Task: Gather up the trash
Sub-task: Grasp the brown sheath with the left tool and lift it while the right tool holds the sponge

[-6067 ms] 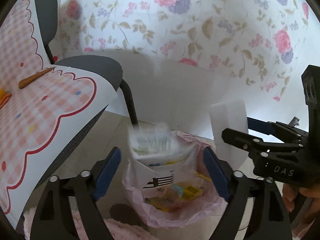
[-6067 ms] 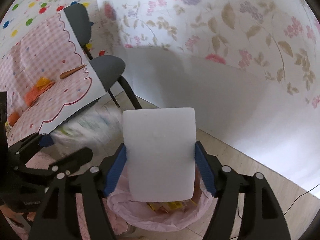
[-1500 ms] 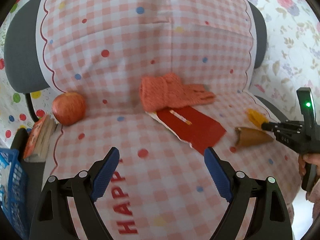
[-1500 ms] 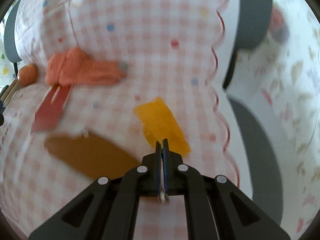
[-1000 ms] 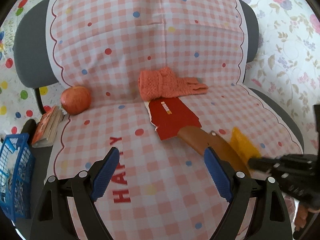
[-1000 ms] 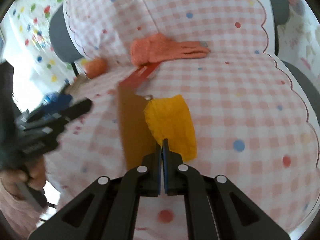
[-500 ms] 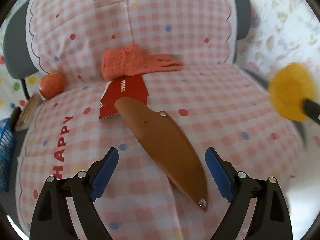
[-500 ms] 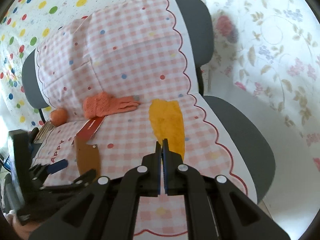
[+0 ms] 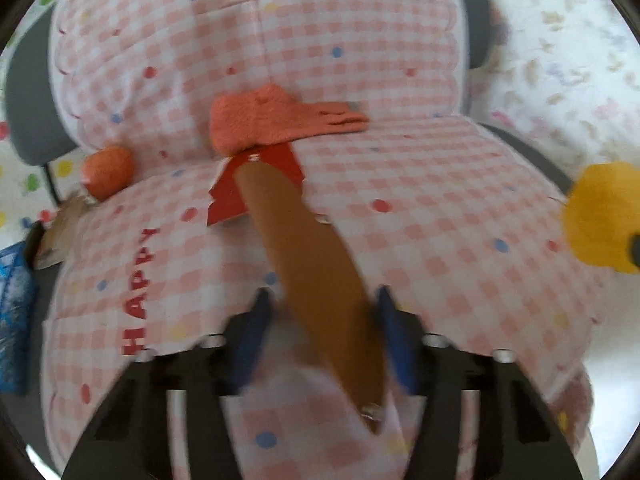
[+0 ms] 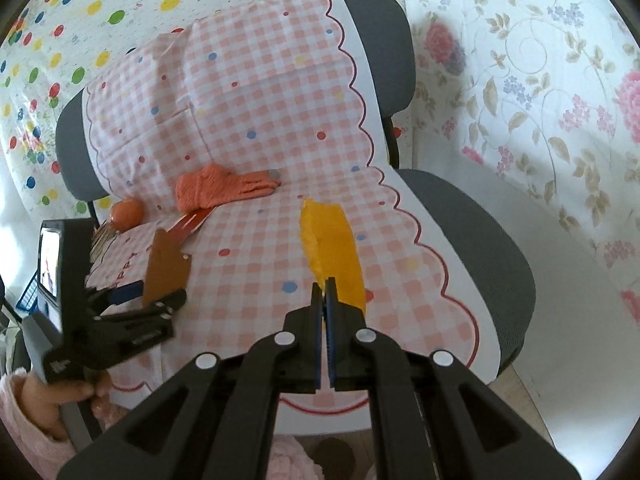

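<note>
Two grippers work: the right gripper [image 10: 325,286] pinches a yellow scrap [image 10: 332,246] tight above the chair; the left gripper [image 9: 320,320] sits half open around the brown sheath [image 9: 316,280] on the checked cloth [image 9: 440,200]

- A grey office chair [image 10: 472,232], its seat and backrest draped in a pink-and-white checked cloth [image 9: 420,184] with coloured dots, a red scalloped border and the word "HAPPY" in red
- An orange knitted glove [image 9: 276,118] lying where seat meets backrest, fingers pointing right
- A round orange-red fruit [image 9: 107,167], blurred, at the left edge of the seat
- A blue basket [image 9: 12,312] low at the far left, beside the chair
- A white backdrop with coloured polka dots [image 10: 120,12] behind the chair
- A floral-patterned sheet [image 10: 540,92] covering the wall to the right
</note>
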